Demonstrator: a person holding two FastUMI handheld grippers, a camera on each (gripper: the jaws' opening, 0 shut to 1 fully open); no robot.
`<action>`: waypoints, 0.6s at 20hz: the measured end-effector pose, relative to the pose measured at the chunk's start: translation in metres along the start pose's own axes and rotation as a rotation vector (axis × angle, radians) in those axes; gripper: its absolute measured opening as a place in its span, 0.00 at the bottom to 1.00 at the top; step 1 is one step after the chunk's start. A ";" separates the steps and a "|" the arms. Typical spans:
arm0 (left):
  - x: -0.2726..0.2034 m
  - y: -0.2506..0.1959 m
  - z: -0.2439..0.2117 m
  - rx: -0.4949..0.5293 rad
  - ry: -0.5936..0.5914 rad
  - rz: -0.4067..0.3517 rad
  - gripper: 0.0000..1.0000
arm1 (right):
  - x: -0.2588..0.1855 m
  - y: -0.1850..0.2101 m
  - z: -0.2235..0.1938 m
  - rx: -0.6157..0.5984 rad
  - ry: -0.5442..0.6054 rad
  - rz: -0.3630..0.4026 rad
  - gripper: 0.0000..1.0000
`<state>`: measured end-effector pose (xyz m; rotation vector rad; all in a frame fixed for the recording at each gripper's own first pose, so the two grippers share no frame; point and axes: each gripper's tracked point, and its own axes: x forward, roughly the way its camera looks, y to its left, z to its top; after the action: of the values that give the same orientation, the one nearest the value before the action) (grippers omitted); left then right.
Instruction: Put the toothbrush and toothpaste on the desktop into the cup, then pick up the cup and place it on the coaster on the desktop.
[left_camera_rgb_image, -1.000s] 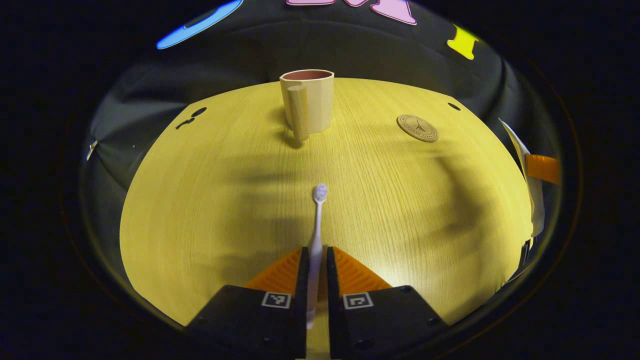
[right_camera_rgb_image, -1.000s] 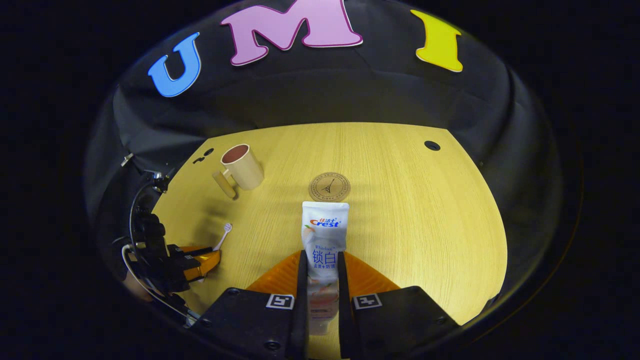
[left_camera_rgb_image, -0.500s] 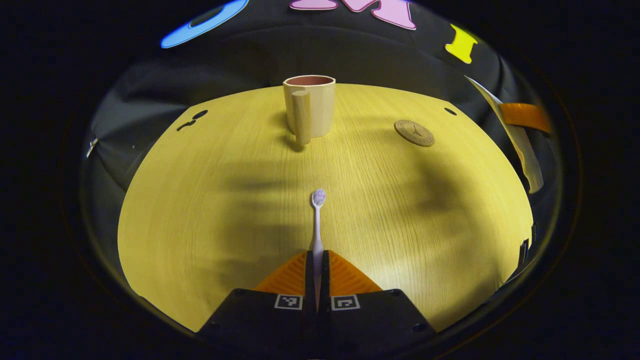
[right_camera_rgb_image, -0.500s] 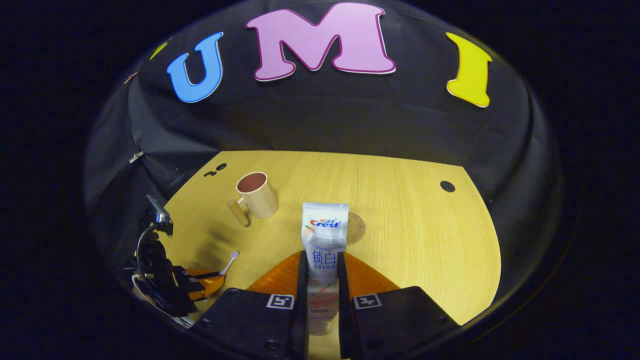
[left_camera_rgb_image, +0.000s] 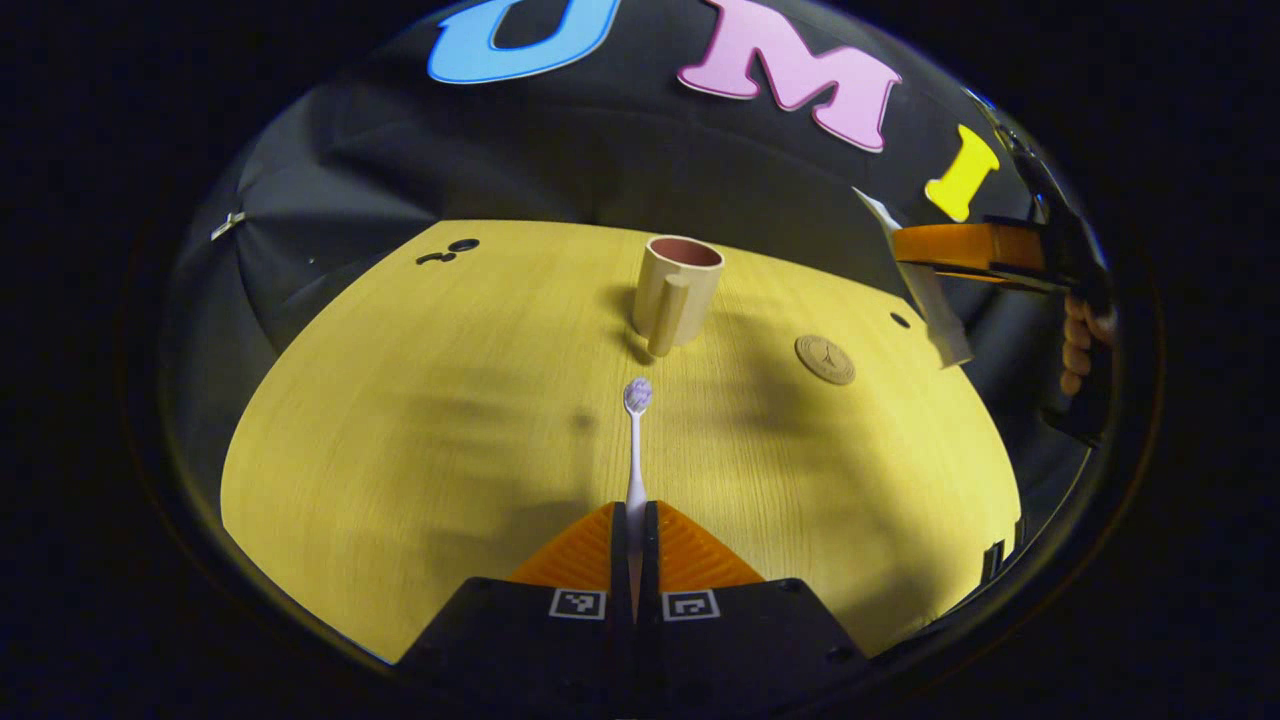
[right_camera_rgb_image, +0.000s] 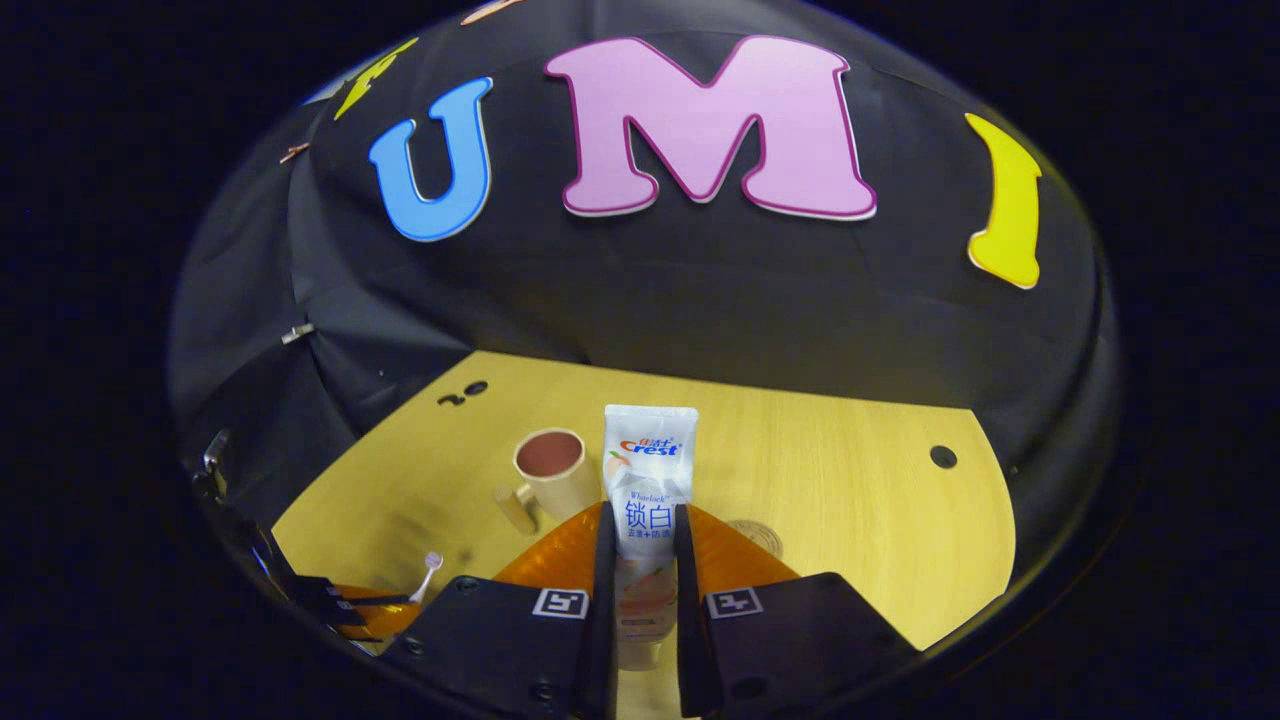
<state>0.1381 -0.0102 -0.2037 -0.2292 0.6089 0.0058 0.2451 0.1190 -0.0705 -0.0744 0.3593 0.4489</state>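
My left gripper is shut on the handle of a thin white toothbrush, whose bristle head points toward the beige cup, held above the wooden desktop. The cup stands upright with its handle toward me. A round brown coaster lies to its right. My right gripper is shut on a white toothpaste tube, held high over the desktop. Below it I see the cup and part of the coaster. The left gripper with the toothbrush sits at lower left.
The right gripper, the toothpaste tube and the hand holding it hang at the right in the left gripper view. Small dark holes mark the desktop's far left corner, another hole the far right.
Both grippers have risen with their loads. The left closed tighter on the toothbrush and lifted it off the desktop. The right gripper climbed higher, so the cup now lies just under the tube.
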 end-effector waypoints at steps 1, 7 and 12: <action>-0.006 0.002 0.003 -0.007 -0.019 0.002 0.06 | 0.008 0.007 0.011 0.003 -0.040 0.016 0.27; -0.032 0.007 0.021 -0.013 -0.105 -0.015 0.06 | 0.053 0.046 0.057 0.001 -0.220 0.076 0.28; -0.039 0.004 0.033 -0.044 -0.144 -0.032 0.06 | 0.098 0.069 0.068 0.029 -0.313 0.087 0.27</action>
<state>0.1247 0.0031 -0.1567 -0.2788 0.4621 0.0052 0.3193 0.2320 -0.0417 0.0401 0.0612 0.5323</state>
